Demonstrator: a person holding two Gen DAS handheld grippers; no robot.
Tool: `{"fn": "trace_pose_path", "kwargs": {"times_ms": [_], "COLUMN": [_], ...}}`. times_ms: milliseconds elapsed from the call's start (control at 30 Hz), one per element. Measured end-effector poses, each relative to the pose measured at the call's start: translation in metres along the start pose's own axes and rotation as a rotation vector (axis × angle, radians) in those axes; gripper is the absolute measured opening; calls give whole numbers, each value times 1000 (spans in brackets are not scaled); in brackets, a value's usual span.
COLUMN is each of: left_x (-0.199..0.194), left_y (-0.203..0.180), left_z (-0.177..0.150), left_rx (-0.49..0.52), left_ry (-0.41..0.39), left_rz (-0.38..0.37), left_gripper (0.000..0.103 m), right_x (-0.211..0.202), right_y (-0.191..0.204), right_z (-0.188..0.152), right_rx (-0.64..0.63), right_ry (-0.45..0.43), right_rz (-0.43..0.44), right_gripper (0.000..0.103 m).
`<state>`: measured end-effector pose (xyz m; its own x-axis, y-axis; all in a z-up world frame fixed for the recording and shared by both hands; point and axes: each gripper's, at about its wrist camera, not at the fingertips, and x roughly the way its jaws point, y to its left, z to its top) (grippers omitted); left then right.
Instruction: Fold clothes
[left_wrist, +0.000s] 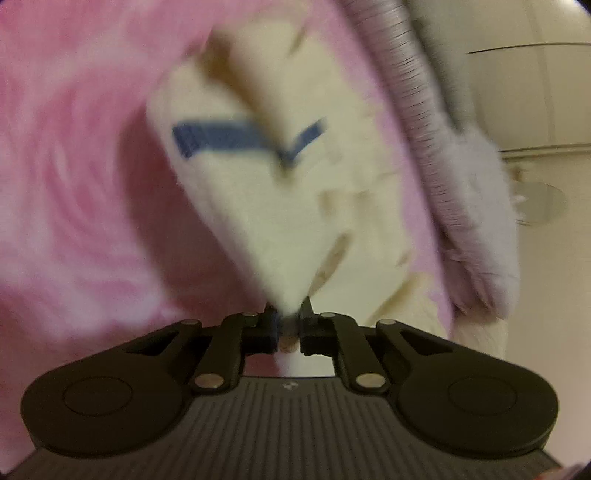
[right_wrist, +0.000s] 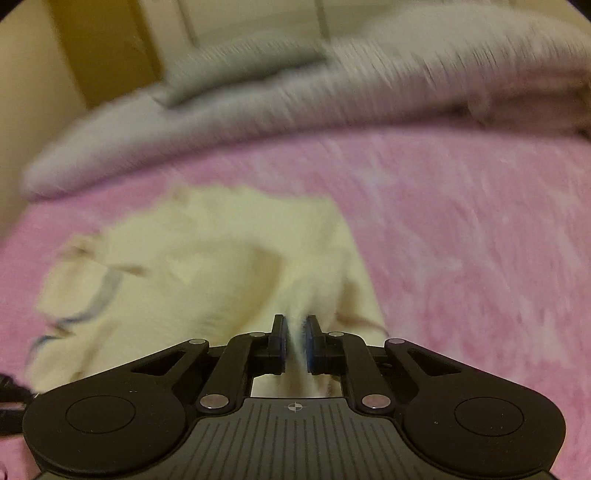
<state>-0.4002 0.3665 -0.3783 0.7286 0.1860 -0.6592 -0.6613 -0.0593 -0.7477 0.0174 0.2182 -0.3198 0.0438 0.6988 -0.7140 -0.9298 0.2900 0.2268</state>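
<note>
A cream garment (left_wrist: 266, 192) with a blue stripe (left_wrist: 218, 138) lies crumpled on a pink fuzzy blanket (left_wrist: 74, 184). My left gripper (left_wrist: 289, 325) is shut on a pinched edge of the cream cloth. In the right wrist view the same cream garment (right_wrist: 207, 266) spreads out to the left, its blue trim (right_wrist: 99, 295) near the left side. My right gripper (right_wrist: 295, 341) is shut on another fold of it, with cloth squeezed between the blue pads. Both views are blurred by motion.
A grey folded blanket (right_wrist: 258, 99) runs along the far side of the pink blanket (right_wrist: 461, 240), with a grey pillow (right_wrist: 236, 70) on it. The grey blanket's edge (left_wrist: 424, 147) also borders the pink cover on the right. Pale walls (left_wrist: 535, 92) lie beyond.
</note>
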Motion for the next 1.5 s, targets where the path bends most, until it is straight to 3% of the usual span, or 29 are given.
{"fn": "trace_pose_path", "kwargs": {"times_ms": [67,133,200,333,433,467,500,567,600,633,733,800,833,867,900,933,967,1000,1067,1267,1367,1467,1500], "left_x": [-56,-100,-136,-168,-168,-162,-157,-147,-140,-132,-106,-97,-94,-93,-92,-94,-98,-103,-115,-146,-129,-129,-131], "left_y": [0,15,34,72,80,80,80,83,84,86,101,107,107,104,101,101,101,102,97,101,120,113,105], "left_z": [1,-4,-10,-33,-46,-50,-53,-56,-57,-57,-53,-51,-50,-51,-53,-53,-53,-54,-57,-82,-102,-102,-99], "left_rx": [50,78,91,79,75,74,82,131,162,192,261,247,251,291,343,360,347,333,355,358,400,428,460], "left_ry": [-49,-52,-33,36,44,45,49,47,47,49,64,56,50,53,68,81,84,88,98,183,278,292,296], "left_rz": [24,128,253,496,480,463,448,450,462,488,551,518,503,498,491,468,453,438,429,412,531,607,648], "left_gripper": [6,7,7,5,8,14,17,24,25,25,29,39,39,26,15,5,5,5,5,5,8,20,21], "right_x": [-39,-79,-86,-97,-106,-109,-107,-104,-100,-96,-83,-75,-73,-72,-71,-70,-71,-73,-78,-98,-82,-75,-74], "right_y": [7,14,9,1,-5,-7,-14,-26,-28,-25,-17,-13,-6,1,8,15,18,17,17,19,14,17,20], "right_z": [-4,-18,-46,-102,-144,-158,-157,-153,-154,-156,-164,-175,-179,-182,-185,-188,-188,-188,-184,-171,-188,-191,-185], "right_rx": [-52,-100,-84,-48,-20,-11,105,339,420,445,489,475,436,396,357,317,285,306,306,220,227,222,194], "right_ry": [-75,-83,64,360,581,655,627,565,538,519,477,484,475,466,456,447,440,442,451,465,588,669,685], "right_rz": [105,207,162,68,-4,-28,1,61,80,84,92,79,43,6,-30,-67,-89,-67,-50,-113,-149,-182,-201], "right_gripper": [8,8,8,9,9,9,12,41,70,82,82,81,81,80,61,32,25,8,8,7,7,13,20]}}
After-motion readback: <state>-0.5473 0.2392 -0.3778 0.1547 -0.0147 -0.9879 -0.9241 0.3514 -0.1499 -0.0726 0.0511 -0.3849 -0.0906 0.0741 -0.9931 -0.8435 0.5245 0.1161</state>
